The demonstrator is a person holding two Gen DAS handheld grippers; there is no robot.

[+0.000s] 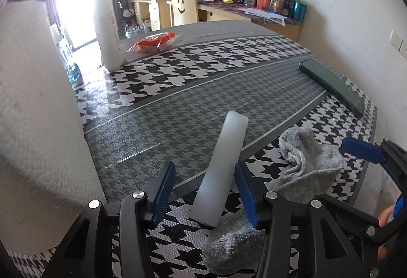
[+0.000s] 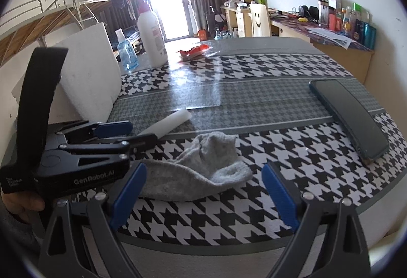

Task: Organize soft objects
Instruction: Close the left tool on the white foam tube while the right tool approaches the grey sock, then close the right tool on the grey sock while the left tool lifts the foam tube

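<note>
- Left wrist view: the left claw [image 1: 204, 192] is spread wide, its blue pads on either side of a white bar [image 1: 222, 168] without touching it.
- The bar lies flat on the table [image 1: 229, 89], its near end resting on the grey sock [image 1: 304, 163].
- The sock is crumpled at the near right part of the table; one end passes under the left claw's right finger, the other bunches up just right of the bar.
- The right claw [image 1: 363, 150] shows at the right edge, one blue pad just beside the sock; its state cannot be told from here.
- A paper roll [image 1: 38, 125] stands close on the left; farther back stand a white bottle [image 1: 106, 23] and a red packet [image 1: 152, 42].
- A dark phone [image 1: 333, 84] lies at the table's right side, well apart from the sock.
- Right wrist view: the right claw [image 2: 203, 195] is spread wide above the near table edge, holding nothing.
- The sock [image 2: 201, 166] lies between and just beyond its pads, touching neither.
- The left claw [image 2: 132, 131] lies to the left, spread around the bar [image 2: 169, 122].
- The phone [image 2: 348, 115] lies at right; a blue bottle [image 2: 126, 50] with clear liquid stands beside the white bottle [image 2: 151, 33].
</note>
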